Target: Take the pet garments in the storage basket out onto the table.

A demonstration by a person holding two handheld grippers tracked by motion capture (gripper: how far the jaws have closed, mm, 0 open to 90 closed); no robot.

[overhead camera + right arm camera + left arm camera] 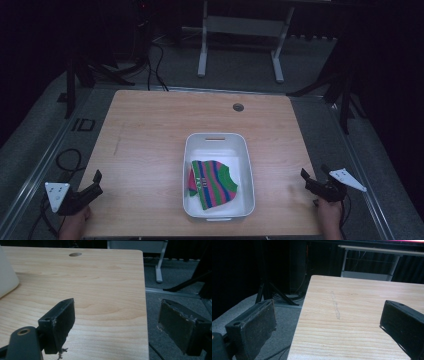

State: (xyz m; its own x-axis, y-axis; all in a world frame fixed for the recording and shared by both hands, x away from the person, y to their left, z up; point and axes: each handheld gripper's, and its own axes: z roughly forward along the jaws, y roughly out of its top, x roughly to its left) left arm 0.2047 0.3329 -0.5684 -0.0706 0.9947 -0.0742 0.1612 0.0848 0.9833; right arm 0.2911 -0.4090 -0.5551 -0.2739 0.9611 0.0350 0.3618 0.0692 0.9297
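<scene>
Both grippers sit at the bottom of the high view, each held by a hand. At the lower left corner, the left gripper (96, 184) rests by the edge of the wooden table (150, 130); in its own view the two black jaws stand wide apart with nothing between them, one over the grey floor (284, 315) and one over the wood. At the lower right, the right gripper (306, 180) is also spread and empty, with one jaw above the table and the other past its edge. Near the lower centre of the high view stands a white tub (218, 140), and a folded striped garment (214, 183) in green, pink and blue lies inside it, in the half nearer the bottom of the frame.
</scene>
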